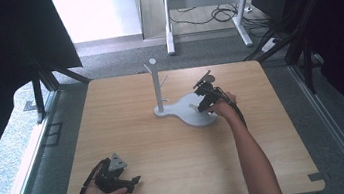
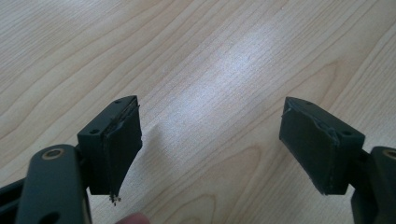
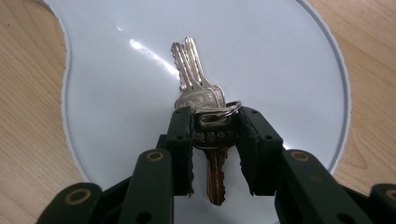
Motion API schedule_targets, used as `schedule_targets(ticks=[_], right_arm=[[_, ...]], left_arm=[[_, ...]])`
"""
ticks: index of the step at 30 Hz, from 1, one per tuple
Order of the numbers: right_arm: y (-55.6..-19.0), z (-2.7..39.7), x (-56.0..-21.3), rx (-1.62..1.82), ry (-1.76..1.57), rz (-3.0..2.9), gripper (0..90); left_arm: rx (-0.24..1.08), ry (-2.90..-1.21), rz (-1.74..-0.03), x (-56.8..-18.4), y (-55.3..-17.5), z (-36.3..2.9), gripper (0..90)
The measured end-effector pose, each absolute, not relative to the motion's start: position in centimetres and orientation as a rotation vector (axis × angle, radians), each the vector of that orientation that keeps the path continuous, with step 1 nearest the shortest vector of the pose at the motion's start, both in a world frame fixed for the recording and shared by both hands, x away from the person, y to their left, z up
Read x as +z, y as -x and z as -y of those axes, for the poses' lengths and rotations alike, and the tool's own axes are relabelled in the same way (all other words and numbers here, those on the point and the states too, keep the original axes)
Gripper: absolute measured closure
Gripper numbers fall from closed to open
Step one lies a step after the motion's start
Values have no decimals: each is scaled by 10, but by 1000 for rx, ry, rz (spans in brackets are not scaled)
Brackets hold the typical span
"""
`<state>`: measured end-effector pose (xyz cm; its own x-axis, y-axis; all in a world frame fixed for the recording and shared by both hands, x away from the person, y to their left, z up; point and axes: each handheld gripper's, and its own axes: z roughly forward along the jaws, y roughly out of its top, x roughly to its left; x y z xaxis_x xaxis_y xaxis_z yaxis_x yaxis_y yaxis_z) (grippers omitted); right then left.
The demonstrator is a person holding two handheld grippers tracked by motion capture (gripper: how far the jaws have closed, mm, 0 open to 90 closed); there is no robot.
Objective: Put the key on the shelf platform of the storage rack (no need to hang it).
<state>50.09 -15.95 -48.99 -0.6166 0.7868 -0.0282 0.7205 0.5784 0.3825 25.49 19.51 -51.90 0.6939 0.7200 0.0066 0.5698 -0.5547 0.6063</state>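
Observation:
A bunch of silver keys [image 3: 198, 88] on a ring lies over the white curved base [image 3: 116, 93] of a small stand. My right gripper [image 3: 214, 135] is shut on the head of one key, whose blade points back toward the camera, while two other keys fan out ahead. In the high view the right gripper [image 1: 204, 104] sits low over the base [image 1: 187, 115], just right of the stand's upright post [image 1: 157, 86]. My left gripper [image 1: 133, 182] rests near the table's front left, open [image 2: 210, 140], with bare wood between its pads.
The wooden table [image 1: 166, 148] has its edges all round. The stand's post carries short pegs near its top [image 1: 163, 80]. A white desk frame and cables [image 1: 209, 14] stand on the floor beyond the far edge.

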Motion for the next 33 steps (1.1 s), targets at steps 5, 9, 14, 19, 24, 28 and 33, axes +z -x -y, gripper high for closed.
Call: schedule_targets(ticks=[5, 9, 14, 19, 24, 28, 33], right_arm=[[-500, 161, -495, 496, -1272, -2617, 663], [-499, 162, -496, 502, -1273, -2610, 651], [-496, 165, -492, 509, -1272, -2590, 579], [-488, 169, -481, 550, -1266, -2559, 523], [-471, 173, -468, 622, -1235, -2556, 489], [-451, 179, -460, 683, -1190, -2562, 467], [-421, 188, -455, 741, -1140, -2579, 458]], left_arm=[[342, -2326, -985, -519, -255, -194, 212], [338, -2331, -981, -520, -255, -193, 212], [338, -2331, -980, -520, -255, -193, 213], [339, -2333, -980, -520, -255, -192, 212], [340, -2340, -977, -521, -255, -191, 212], [339, -2341, -976, -521, -254, -189, 212], [342, -2344, -969, -520, -253, -187, 212]])
